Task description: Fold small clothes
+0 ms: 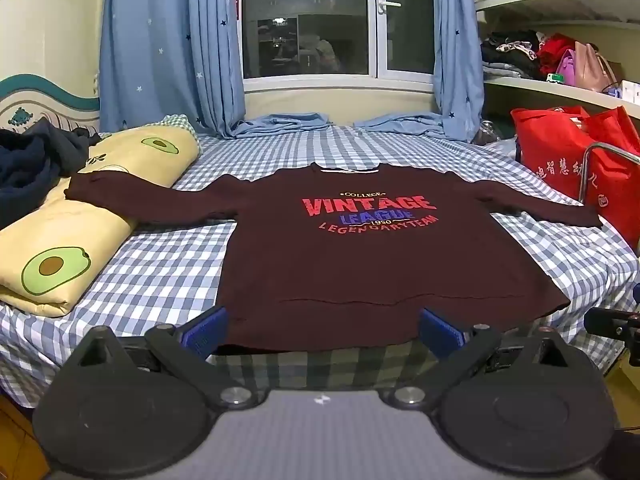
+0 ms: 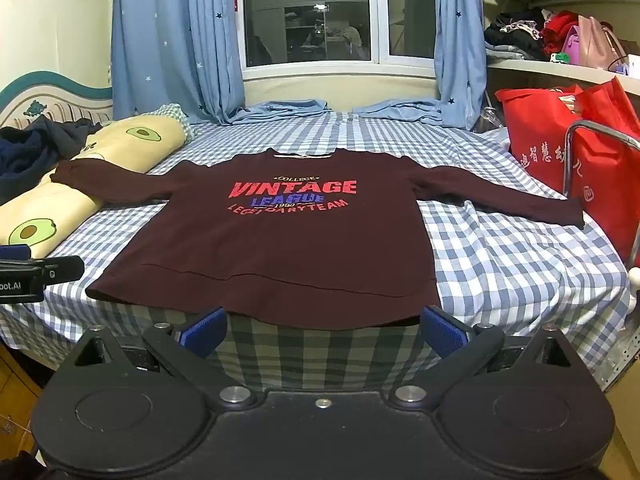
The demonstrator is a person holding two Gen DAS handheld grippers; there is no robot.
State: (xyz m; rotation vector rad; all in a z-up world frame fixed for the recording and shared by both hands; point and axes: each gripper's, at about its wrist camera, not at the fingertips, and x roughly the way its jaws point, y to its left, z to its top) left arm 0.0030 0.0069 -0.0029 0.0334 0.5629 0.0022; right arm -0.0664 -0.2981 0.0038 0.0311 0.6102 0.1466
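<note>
A dark maroon long-sleeved shirt (image 1: 360,264) with red and blue "VINTAGE LEAGUE" print lies spread flat, front up, on the blue checked bed (image 1: 160,264), sleeves stretched out to both sides. Its left sleeve rests over an avocado-print pillow (image 1: 60,256). My left gripper (image 1: 322,334) hovers open at the bed's near edge, just short of the hem, nothing between its blue pads. In the right wrist view the same shirt (image 2: 272,240) lies ahead, and my right gripper (image 2: 323,330) is open below the hem's right part, holding nothing. The left gripper's body (image 2: 24,276) shows at the left edge.
Dark clothes (image 1: 28,160) are piled at the headboard on the left. Red bags (image 1: 580,168) and a metal chair frame (image 2: 576,160) stand at the bed's right side. Shelves with clothes and bags (image 1: 560,60) fill the right wall. Blue curtains (image 1: 168,48) pool onto the bed's far end.
</note>
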